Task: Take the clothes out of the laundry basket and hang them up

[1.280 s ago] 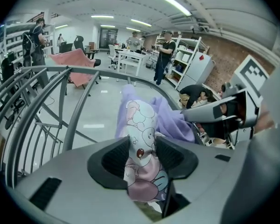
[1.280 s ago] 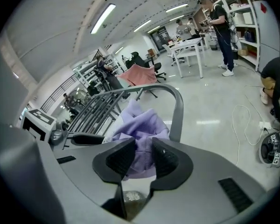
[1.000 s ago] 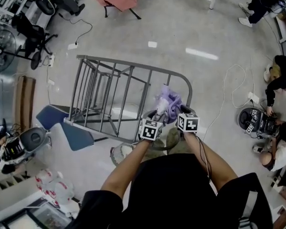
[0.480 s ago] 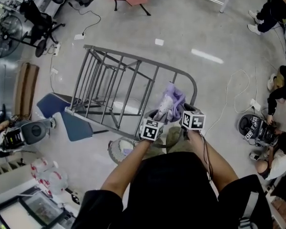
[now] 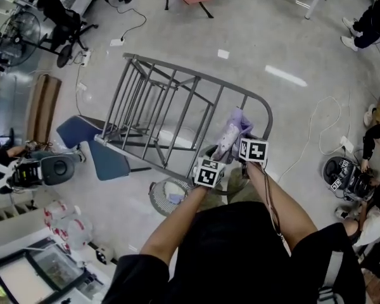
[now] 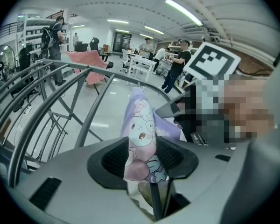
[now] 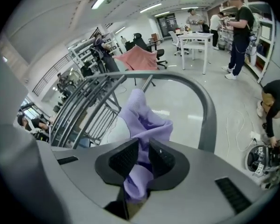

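At the left of the head view a blue flat panel (image 5: 100,152) lay on the floor against the foot of a grey metal drying rack (image 5: 177,109), whose bars ran up to a rounded top rail. Just below the rack, a round white mesh laundry basket (image 5: 168,196) stood on the floor under the person's left forearm. The left gripper (image 5: 216,154) had its jaws clamped on the printed end of a lilac cloth garment (image 5: 233,132) with a cartoon rabbit pattern, the fabric pinched between the pads (image 6: 142,155). The garment (image 6: 140,125) was lifted clear of the basket, beside the rack's top rail. Just to the right, the right gripper (image 5: 242,137) had just been closing its jaws, and they pressed on the plain lilac end (image 7: 142,125), bunching it between them (image 7: 142,158). Further right a white cable (image 5: 316,125) looped across the floor.
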Available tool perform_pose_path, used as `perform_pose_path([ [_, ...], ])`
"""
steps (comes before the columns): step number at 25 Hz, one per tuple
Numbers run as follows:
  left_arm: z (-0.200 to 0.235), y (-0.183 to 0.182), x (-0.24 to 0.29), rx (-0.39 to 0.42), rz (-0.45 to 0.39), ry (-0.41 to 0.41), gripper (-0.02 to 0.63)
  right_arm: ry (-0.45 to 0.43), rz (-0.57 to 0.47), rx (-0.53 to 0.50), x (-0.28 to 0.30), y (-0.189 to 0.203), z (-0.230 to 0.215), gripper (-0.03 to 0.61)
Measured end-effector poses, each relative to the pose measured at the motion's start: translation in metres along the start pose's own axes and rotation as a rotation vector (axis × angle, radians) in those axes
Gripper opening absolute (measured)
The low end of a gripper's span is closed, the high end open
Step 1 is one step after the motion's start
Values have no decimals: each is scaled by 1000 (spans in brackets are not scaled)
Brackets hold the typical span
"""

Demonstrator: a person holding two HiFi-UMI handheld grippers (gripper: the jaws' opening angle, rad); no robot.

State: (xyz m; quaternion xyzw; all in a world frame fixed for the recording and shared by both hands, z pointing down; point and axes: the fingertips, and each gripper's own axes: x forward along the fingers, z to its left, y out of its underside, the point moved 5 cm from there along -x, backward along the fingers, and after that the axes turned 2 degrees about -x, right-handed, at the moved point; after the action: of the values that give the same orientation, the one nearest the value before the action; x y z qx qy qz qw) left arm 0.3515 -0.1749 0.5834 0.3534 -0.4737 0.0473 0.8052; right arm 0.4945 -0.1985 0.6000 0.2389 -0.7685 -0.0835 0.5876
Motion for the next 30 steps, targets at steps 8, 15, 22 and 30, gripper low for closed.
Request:
perform_pose_path([
  [8, 1, 5, 6, 7, 11, 13, 181, -44, -126, 97, -53, -10, -30, 69],
  [15, -3, 0, 3, 19, -10, 34, 181, -160, -142, 78, -52, 1, -3, 66],
  [22, -5, -12, -31, 6, -131, 89, 181, -208, -256, -9, -86, 5, 10, 40],
  [30, -13, -19, -119, -3, -319, 226, 124, -266, -360, -100, -150, 23, 49, 5],
])
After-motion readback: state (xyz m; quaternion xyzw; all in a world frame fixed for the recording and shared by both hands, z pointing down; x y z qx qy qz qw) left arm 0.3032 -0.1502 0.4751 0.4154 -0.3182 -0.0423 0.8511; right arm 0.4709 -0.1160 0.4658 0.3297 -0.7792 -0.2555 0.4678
